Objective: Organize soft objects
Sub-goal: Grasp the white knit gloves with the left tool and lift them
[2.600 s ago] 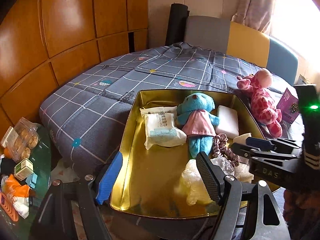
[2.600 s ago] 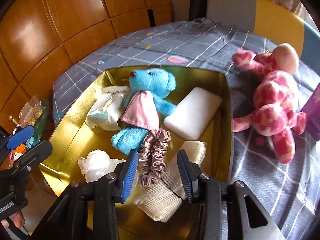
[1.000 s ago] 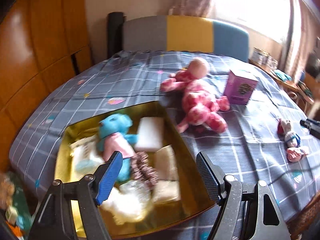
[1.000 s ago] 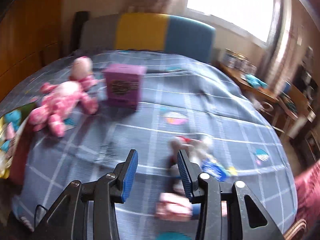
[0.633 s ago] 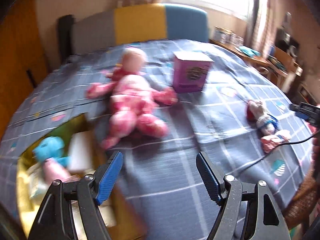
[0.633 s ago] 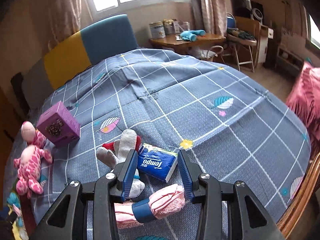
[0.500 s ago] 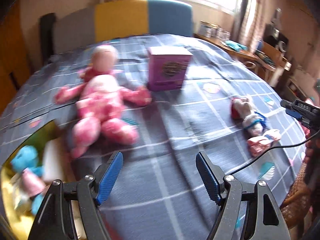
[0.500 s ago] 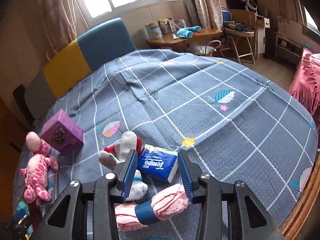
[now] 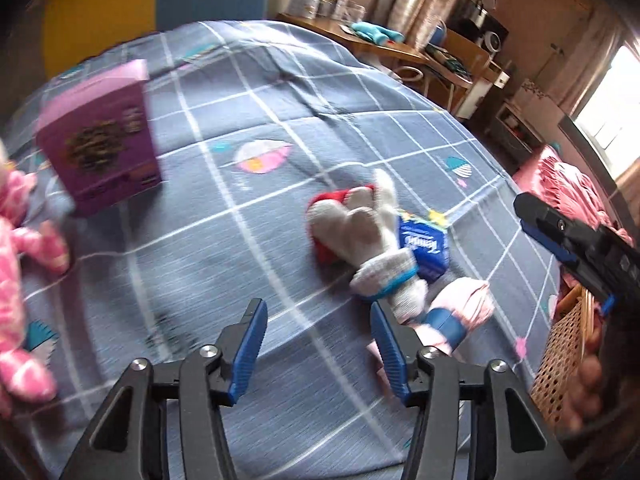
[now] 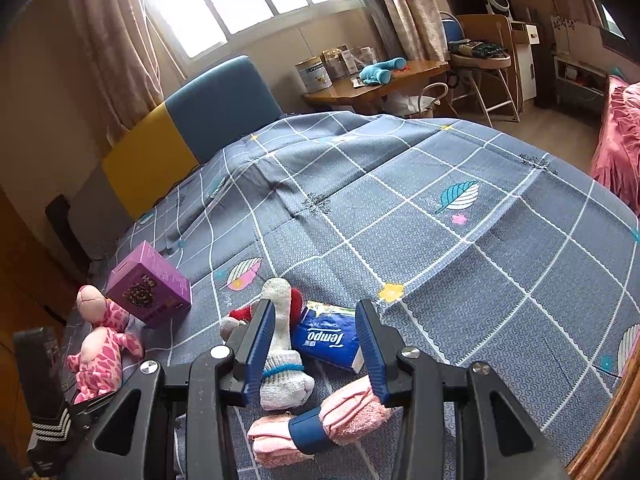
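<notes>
From left to right on the grey checked bedspread [image 10: 460,248]: pink plush toy [image 10: 102,344], purple box [image 10: 149,284], white socks [image 10: 280,344], blue tissue pack [image 10: 330,338], near them a banded pink towel roll [image 10: 320,424]. Both the left hand-held gripper [image 9: 316,350] and right hand-held gripper [image 10: 314,350] hover open and empty.
</notes>
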`<state>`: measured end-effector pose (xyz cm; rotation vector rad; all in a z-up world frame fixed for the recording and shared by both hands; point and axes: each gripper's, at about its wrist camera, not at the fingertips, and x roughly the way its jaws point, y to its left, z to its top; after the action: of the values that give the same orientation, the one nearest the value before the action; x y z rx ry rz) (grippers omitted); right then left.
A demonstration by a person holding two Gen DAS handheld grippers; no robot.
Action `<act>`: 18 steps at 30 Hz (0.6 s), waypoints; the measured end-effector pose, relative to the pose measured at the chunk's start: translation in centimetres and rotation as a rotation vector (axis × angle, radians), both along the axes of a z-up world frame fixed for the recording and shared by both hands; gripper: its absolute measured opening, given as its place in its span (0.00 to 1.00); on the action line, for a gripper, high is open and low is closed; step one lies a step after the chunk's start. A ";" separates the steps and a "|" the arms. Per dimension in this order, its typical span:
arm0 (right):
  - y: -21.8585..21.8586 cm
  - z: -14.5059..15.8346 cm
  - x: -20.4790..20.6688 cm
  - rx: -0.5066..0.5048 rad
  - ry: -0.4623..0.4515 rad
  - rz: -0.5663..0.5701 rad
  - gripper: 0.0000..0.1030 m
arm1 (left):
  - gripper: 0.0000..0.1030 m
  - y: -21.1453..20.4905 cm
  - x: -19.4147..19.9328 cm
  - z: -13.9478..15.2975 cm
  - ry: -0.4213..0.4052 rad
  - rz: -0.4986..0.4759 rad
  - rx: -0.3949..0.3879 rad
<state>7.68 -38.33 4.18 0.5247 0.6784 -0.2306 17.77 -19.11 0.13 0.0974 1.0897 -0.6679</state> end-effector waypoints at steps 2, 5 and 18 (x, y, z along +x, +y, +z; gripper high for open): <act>-0.1 0.0 0.0 0.012 -0.005 0.001 0.41 | 0.67 -1.9 0.5 -0.5 0.023 -0.005 0.001; -0.4 -0.1 -0.1 0.032 -0.014 0.003 0.41 | 0.71 -4.5 1.3 -1.4 0.049 -0.021 0.010; -0.9 -0.3 -0.3 0.083 -0.037 0.008 0.41 | 0.38 -3.1 1.7 -1.8 0.097 0.010 -0.083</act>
<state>7.38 -39.25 3.92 0.6044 0.6565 -0.1851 19.43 -22.19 -1.67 -0.0115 1.1535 -0.7139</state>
